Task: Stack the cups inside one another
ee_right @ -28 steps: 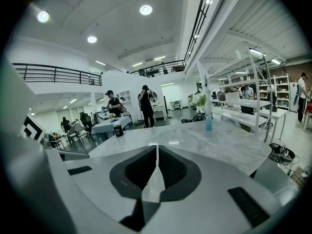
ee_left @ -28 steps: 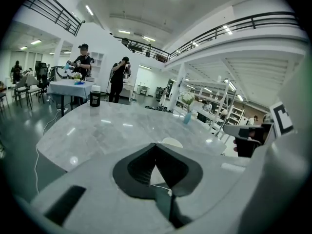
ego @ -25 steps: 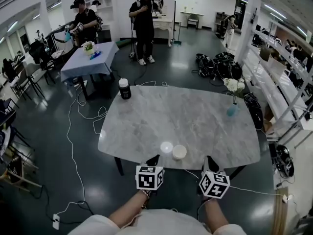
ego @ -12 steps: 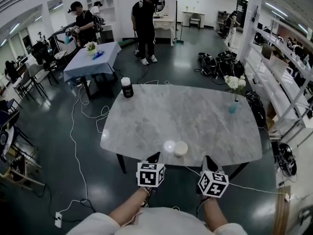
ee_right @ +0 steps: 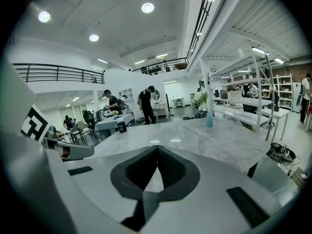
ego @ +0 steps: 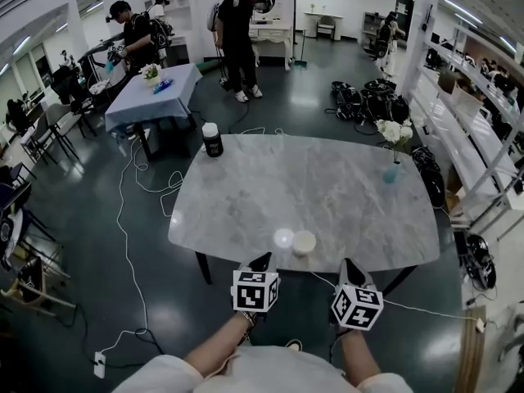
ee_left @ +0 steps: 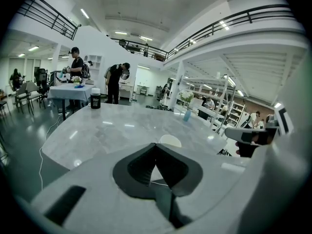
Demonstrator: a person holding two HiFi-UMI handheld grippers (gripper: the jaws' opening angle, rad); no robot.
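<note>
Marble table (ego: 327,187) spreads wide — cup (ego: 304,241) sits near its front edge.

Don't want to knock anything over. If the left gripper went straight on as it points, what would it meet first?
Likely the cream cup on the marble table, just beyond the shut left gripper and slightly right of its line. Depth is unclear, so the table edge could come first.
</note>
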